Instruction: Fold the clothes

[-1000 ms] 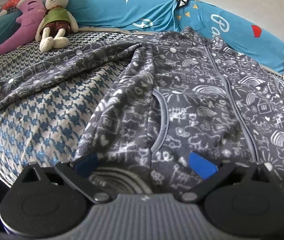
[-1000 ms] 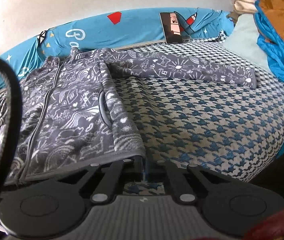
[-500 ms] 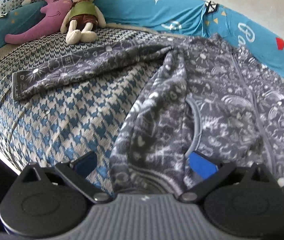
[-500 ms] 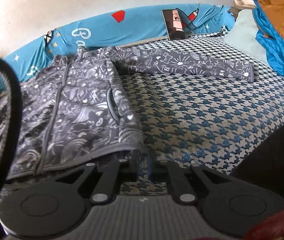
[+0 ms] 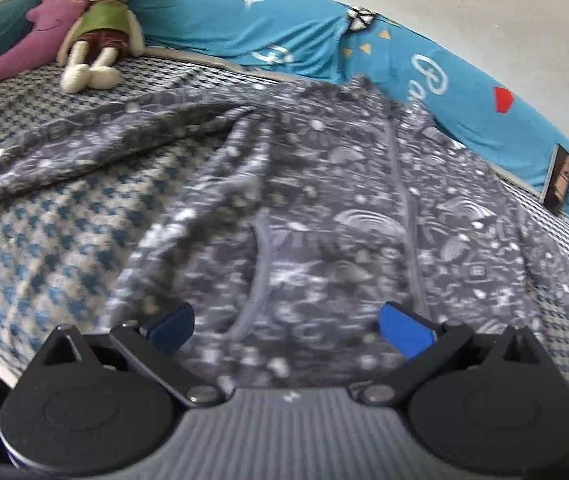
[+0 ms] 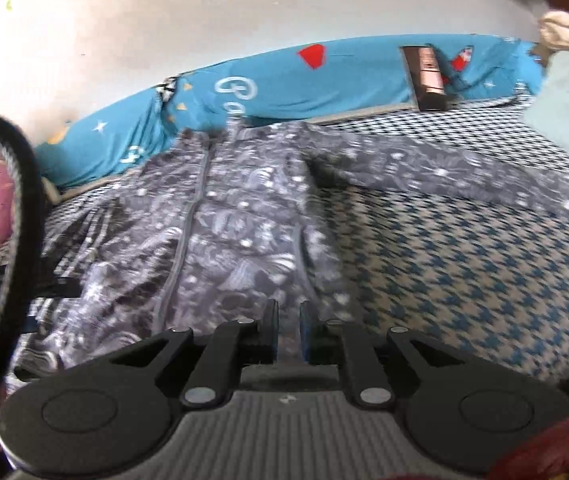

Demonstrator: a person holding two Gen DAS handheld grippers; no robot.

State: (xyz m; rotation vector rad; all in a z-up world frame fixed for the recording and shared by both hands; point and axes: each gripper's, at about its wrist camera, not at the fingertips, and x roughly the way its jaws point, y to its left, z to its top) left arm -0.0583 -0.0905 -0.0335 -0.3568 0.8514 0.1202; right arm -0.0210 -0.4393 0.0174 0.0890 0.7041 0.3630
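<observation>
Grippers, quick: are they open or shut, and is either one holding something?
Left gripper: open, holding nothing.
Right gripper: shut on the jacket hem.

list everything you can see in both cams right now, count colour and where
fleece jacket: 1, grey with white doodles, spread flat on the bed, sleeves out
bed cover: 1, blue and white houndstooth, under the jacket
bolster: 1, bright blue, along the wall
rabbit toy: 1, cream with green top, far corner
purple plush: 1, beside the rabbit
phone: 1, dark, leaning on the bolster
left gripper: open over the hem
right gripper: nearly closed at the hem
</observation>
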